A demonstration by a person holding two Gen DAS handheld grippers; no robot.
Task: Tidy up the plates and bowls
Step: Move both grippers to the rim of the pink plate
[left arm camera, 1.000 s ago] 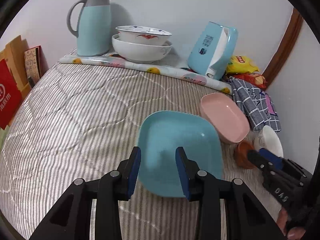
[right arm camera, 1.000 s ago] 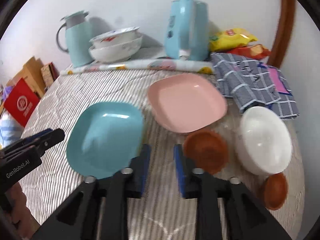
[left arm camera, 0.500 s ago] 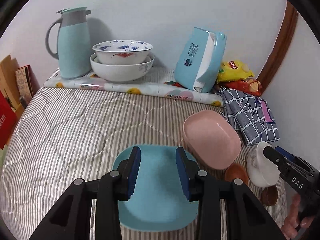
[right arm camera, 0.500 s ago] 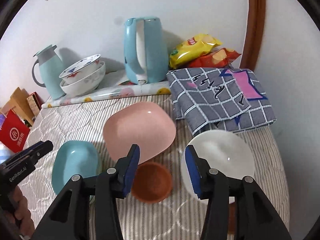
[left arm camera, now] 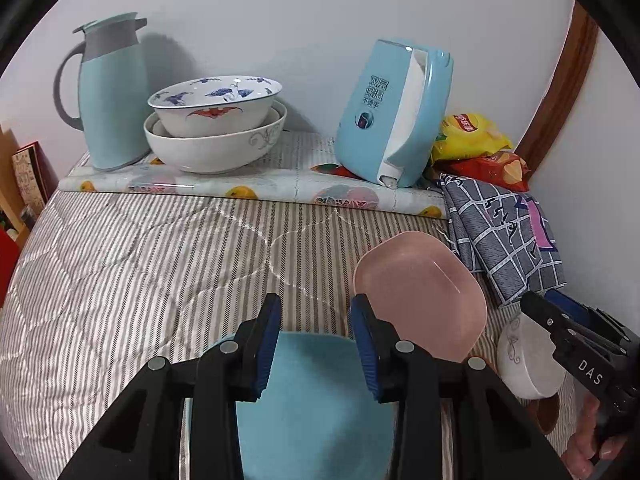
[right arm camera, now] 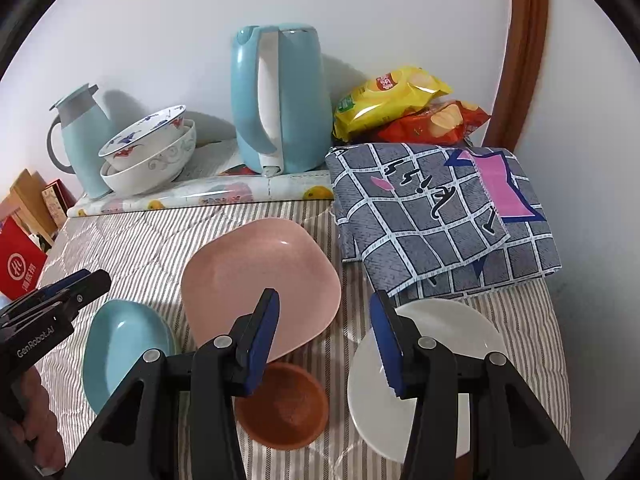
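Plates and bowls are spread out on a striped bed [right arm camera: 132,240]. The pink plate [right arm camera: 260,280] is used as the landmark. The blue plate [right arm camera: 120,344] lies just to its left. The small brown bowl [right arm camera: 284,408] sits just in front of it, and the white bowl [right arm camera: 436,360] lies to its right, near the checked cloth [right arm camera: 440,216]. Two big painted bowls [left arm camera: 216,124] are stacked far behind it, beside the blue jug [left arm camera: 108,92].

The left gripper [left arm camera: 314,344] is held over the blue plate [left arm camera: 316,408], with its fingers [left arm camera: 268,344] apart and nothing between them. The right gripper [right arm camera: 324,340] is held with fingers [right arm camera: 384,340] wide apart too. The pink plate's near edge is under the left finger, the white bowl's rim is by the right finger, and the brown bowl is just below.

It is judged that one dish is about to be picked. The rim should be pinched only after one finger is slid under it, because the soft bed could let a dish tip. Plates should be stacked on plates, bowls in bowls.
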